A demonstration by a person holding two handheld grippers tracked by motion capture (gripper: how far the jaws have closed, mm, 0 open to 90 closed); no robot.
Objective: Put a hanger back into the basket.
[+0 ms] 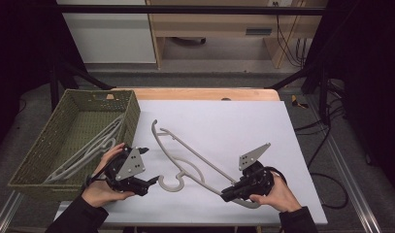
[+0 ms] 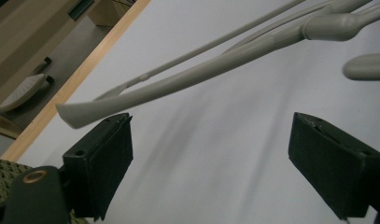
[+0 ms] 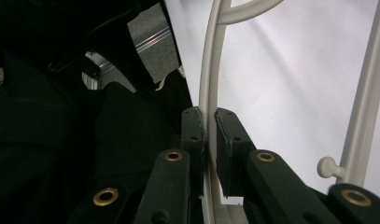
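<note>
A pale grey clothes hanger (image 1: 195, 158) lies slantwise on the white sheet (image 1: 234, 126), its hook (image 1: 173, 184) towards the front. My right gripper (image 1: 227, 193) is shut on the hanger's lower right end. In the right gripper view the two black pads (image 3: 193, 135) pinch the thin curved bar of the hanger (image 3: 211, 70). My left gripper (image 1: 149, 166) stands open just left of the hook. In the left gripper view its gripper (image 2: 215, 163) has wide-apart jaws with only bare sheet between them, and the hanger (image 2: 201, 70) crosses above and beyond them.
A green woven basket (image 1: 40, 145) stands at the table's left with other pale hangers (image 1: 88, 148) leaning inside. The table's wooden back edge (image 1: 200, 93) borders the sheet. Black frame struts (image 1: 302, 73) rise at both rear corners. A dark sleeve (image 3: 47, 140) is close on the right gripper's left.
</note>
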